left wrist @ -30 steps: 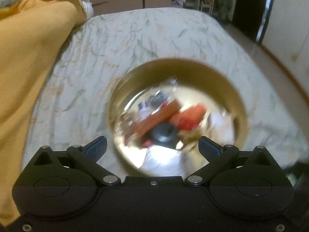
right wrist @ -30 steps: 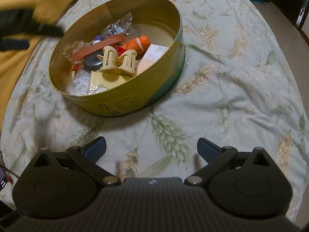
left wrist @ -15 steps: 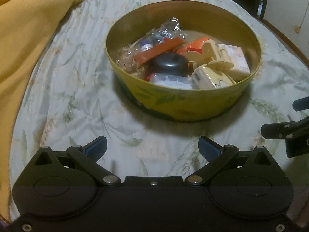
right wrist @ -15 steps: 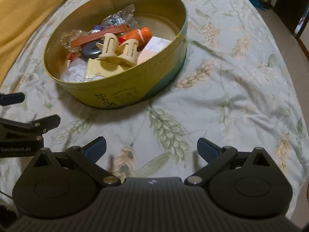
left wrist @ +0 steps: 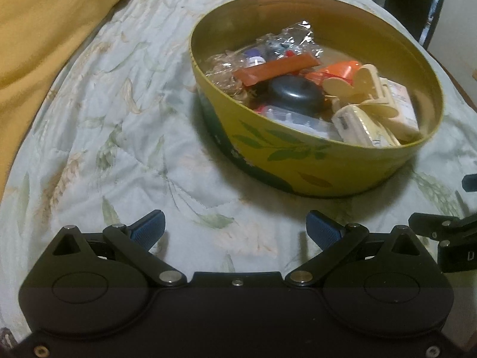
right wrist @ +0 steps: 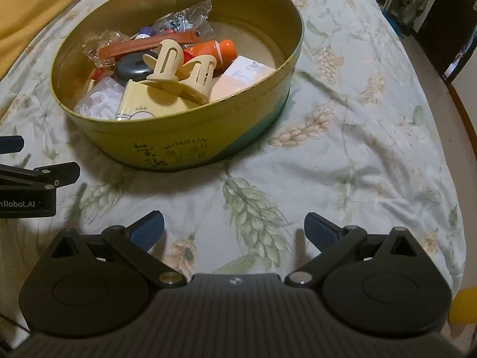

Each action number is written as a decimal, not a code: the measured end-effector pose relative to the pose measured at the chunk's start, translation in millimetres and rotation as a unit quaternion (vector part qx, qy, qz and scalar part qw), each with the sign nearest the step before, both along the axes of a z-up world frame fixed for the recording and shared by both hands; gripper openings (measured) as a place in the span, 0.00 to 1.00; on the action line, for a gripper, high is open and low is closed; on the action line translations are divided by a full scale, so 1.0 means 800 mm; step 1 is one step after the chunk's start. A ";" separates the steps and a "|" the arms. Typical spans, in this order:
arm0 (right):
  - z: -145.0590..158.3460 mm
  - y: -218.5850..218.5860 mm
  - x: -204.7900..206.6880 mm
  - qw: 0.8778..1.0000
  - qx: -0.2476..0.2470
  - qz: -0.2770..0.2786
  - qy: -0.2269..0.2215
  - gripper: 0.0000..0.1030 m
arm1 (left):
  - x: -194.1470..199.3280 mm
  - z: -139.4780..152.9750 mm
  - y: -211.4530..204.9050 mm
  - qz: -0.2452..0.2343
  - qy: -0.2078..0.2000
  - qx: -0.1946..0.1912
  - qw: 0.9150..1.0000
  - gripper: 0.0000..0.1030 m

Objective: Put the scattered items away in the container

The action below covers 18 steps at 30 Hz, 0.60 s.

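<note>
On the pale quilted bedspread with the wheat-ear print (right wrist: pixel 357 137), just ahead of both tools, a round yellow-green metal tin with painted leaves (left wrist: pixel 298 161) is being kept in view as the landmark. Left of the tin, a mustard-yellow blanket (left wrist: pixel 44 24) is lying along the bed's edge. Nearer than the tin and to its left, the left gripper (left wrist: pixel 235 228) is being held with its blue pads (left wrist: pixel 149 228) spread wide, nothing between them; nearer than the tin and slightly to its right, the right gripper (right wrist: pixel 234 228) is likewise being held apart and empty.

No loose item is being seen on the cloth around the tin, so the collecting is judged to be finished or nearly so. The step in hand is judged to be a pulling-back: both tools are best being drawn away low and level, clear of the tin's rim, so nothing is being tipped out, while the cloth is being checked for strays.

Inside the tin, from left to right, are being counted: one white lacy bundle (right wrist: pixel 98 101), one crinkled clear wrapper (right wrist: pixel 182 21), one rust-red flat strip (right wrist: pixel 149 44), one dark grey round compact (right wrist: pixel 131 65), one pale yellow packet (right wrist: pixel 143 104), one cream plastic claw hair clip (right wrist: pixel 182 71), one orange tube (right wrist: pixel 214 49), and one white small box (right wrist: pixel 241 74). Smaller things under the wrapper cannot be told apart.
</note>
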State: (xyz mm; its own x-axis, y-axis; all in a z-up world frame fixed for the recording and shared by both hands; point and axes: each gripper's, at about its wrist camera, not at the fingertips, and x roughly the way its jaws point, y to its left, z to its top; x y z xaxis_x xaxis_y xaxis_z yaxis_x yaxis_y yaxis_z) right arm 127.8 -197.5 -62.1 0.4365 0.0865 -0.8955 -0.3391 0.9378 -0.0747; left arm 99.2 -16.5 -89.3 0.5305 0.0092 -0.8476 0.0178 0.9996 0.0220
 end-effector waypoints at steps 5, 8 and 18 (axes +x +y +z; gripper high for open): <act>-0.007 0.006 0.005 1.000 -0.004 0.004 0.004 1.00 | 0.006 -0.017 0.000 -0.005 0.009 0.005 1.000 0.98; -0.012 0.009 0.008 1.000 -0.012 0.005 0.003 1.00 | 0.009 -0.026 0.001 -0.003 0.014 0.002 1.000 1.00; -0.017 0.011 0.014 1.000 -0.018 -0.001 0.006 1.00 | 0.009 -0.031 0.002 0.010 -0.004 -0.008 1.000 1.00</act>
